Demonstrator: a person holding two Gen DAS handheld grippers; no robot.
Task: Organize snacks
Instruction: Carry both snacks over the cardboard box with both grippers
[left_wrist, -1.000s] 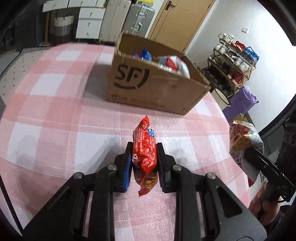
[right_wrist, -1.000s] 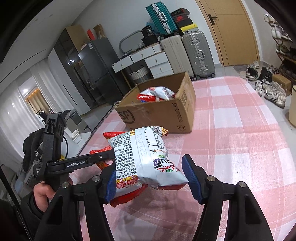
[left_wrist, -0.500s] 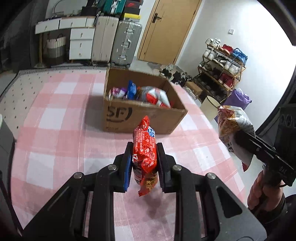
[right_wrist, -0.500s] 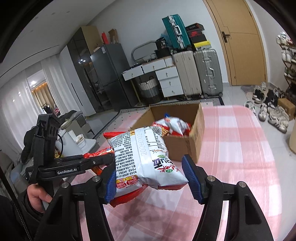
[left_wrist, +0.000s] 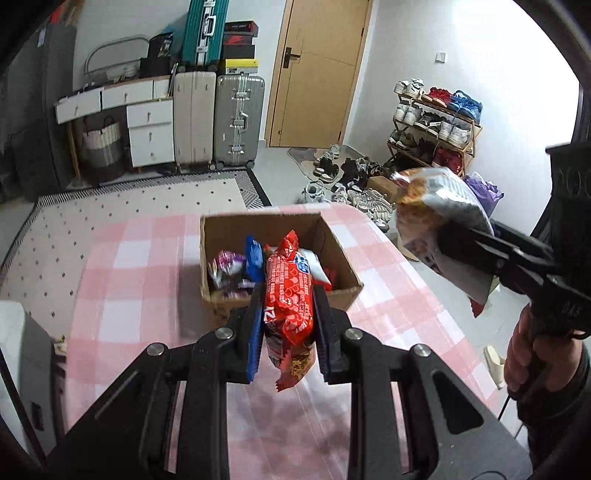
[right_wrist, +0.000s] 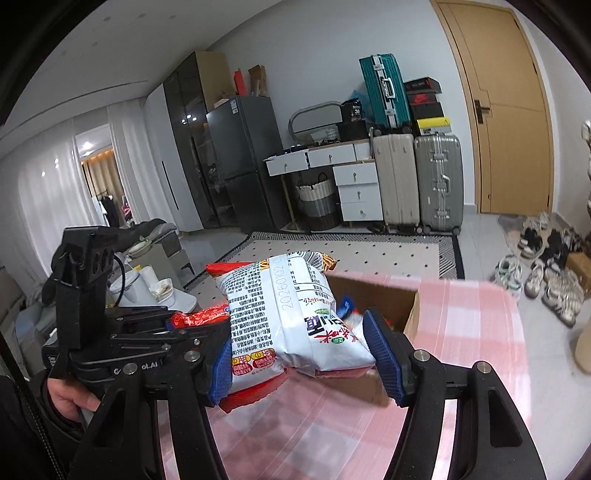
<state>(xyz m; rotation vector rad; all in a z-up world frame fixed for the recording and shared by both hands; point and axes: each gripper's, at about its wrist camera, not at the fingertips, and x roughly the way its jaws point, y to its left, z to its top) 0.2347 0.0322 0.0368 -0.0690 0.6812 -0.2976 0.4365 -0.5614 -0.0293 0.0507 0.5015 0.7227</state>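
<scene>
My left gripper is shut on a narrow red snack pack, held high over the pink checked table. Beyond it stands an open cardboard box with several snack packs inside. My right gripper is shut on a white noodle packet, squeezed between its blue pads. That packet and the right gripper also show at the right of the left wrist view. In the right wrist view the left gripper and its red pack sit at the left, the box behind.
A person's hand holds the right tool, another hand the left. Past the table lie a patterned rug, suitcases, white drawers, a shoe rack and loose shoes near a wooden door.
Both grippers have risen well above the table with their packs still held. The box now looks smaller and lower, its inside in full view; more of the room shows.
</scene>
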